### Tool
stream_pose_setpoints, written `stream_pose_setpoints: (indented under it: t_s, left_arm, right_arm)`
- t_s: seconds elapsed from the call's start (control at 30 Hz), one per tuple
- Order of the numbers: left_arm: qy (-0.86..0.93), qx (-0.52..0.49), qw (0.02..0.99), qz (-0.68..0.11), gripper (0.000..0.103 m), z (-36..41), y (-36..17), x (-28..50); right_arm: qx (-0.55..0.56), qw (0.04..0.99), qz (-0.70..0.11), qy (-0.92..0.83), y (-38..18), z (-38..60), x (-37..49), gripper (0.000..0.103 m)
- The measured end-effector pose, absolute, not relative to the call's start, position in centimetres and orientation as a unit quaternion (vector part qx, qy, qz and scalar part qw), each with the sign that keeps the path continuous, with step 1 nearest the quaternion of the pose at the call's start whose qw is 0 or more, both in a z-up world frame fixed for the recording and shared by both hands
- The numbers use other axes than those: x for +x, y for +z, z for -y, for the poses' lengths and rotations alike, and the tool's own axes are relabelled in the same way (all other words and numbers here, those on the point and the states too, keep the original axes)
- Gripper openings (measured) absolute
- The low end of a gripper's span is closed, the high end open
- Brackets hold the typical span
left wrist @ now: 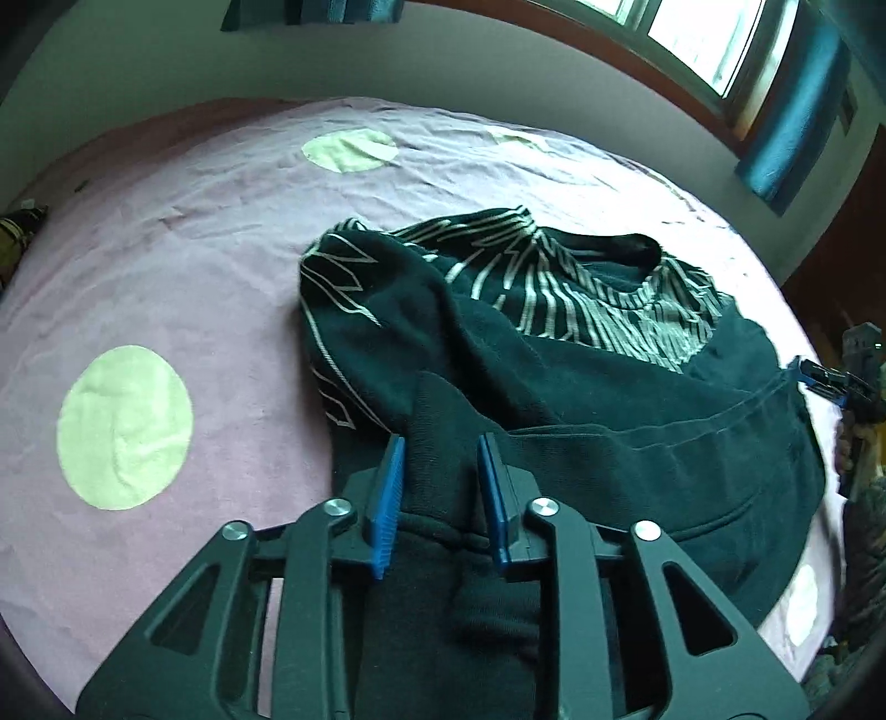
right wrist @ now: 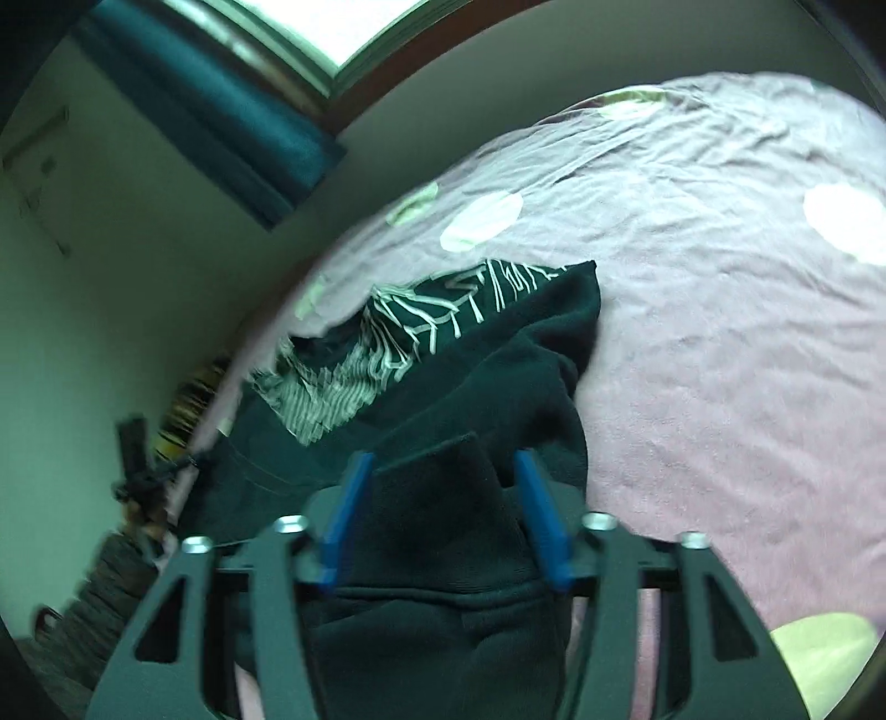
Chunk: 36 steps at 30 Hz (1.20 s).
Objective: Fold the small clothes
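A dark sweater (left wrist: 609,399) with pale line patterns lies on the pink bedsheet (left wrist: 194,266). In the left wrist view its ribbed cuff sits between the blue pads of my left gripper (left wrist: 443,448), which is shut on it. Another gripper (left wrist: 830,382) pinches the sweater's far right edge. In the right wrist view the sweater (right wrist: 470,354) lies bunched, and a dark fold of it stands between the blue pads of my right gripper (right wrist: 443,465). The pads stand fairly wide, so I cannot tell whether they clamp the cloth.
The bedsheet (right wrist: 720,332) has pale green round patches (left wrist: 124,426). A wall, a window (left wrist: 709,33) and teal curtains (left wrist: 792,116) lie behind the bed. The bed's edge runs along the right in the left wrist view, with dark clutter (right wrist: 138,476) beside it.
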<state>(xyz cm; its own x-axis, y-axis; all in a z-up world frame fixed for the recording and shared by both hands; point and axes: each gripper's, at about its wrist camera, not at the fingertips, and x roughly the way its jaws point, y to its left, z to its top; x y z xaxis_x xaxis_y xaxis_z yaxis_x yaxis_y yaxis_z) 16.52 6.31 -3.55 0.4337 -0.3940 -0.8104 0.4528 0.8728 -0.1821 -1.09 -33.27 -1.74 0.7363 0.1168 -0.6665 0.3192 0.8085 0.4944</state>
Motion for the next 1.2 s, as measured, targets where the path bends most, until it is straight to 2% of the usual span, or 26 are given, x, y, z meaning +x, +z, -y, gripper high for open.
stream_pose_setpoints:
  t_s: [0.03,0.1,0.17,0.33,0.43,0.6,0.83,0.97,1.17,1.2]
  left_arm:
    - [-0.244,0.042,0.849,-0.466,0.013,-6.2,-3.5,16.3]
    - [-0.236,0.058,0.858,-0.453,0.012,-6.0,-3.1,15.6]
    - [-0.232,0.068,0.863,-0.444,0.011,-5.9,-2.9,15.1]
    - [-0.218,0.06,0.878,-0.422,0.009,-5.8,-1.7,14.4]
    - [-0.207,0.043,0.891,-0.402,0.005,-6.4,-0.2,14.2]
    - [-0.174,0.032,0.913,-0.369,0.005,-6.3,2.4,15.2]
    - [-0.127,0.006,0.929,-0.347,0.005,-4.9,4.4,22.3]
    - [-0.104,0.011,0.924,-0.369,0.005,-2.8,2.0,27.2]
    - [-0.055,0.039,0.906,-0.418,0.005,-1.5,-4.4,31.2]
    - [-0.045,0.039,0.903,-0.424,0.0,-1.7,-5.4,31.4]
  right_arm:
    - [0.285,0.884,-0.365,-0.064,-1.7,32.8,-1.0,0.031]
    - [0.253,0.888,-0.378,-0.073,-1.8,31.9,-0.9,0.015]
    - [0.249,0.89,-0.375,-0.075,-1.7,31.7,-1.3,0.011]
    - [0.247,0.901,-0.347,-0.08,-0.3,31.3,-2.1,0.01]
    - [0.235,0.914,-0.321,-0.082,1.9,30.7,-2.3,0.009]
    - [0.206,0.932,-0.287,-0.084,5.7,30.5,-0.8,0.009]
    - [0.198,0.939,-0.259,-0.106,8.5,34.7,5.7,0.009]
    - [0.224,0.93,-0.265,-0.125,6.6,38.4,9.8,0.009]
    - [0.27,0.883,-0.355,-0.15,-1.5,42.8,14.0,0.009]
    - [0.286,0.871,-0.369,-0.152,-3.1,43.5,14.1,0.009]
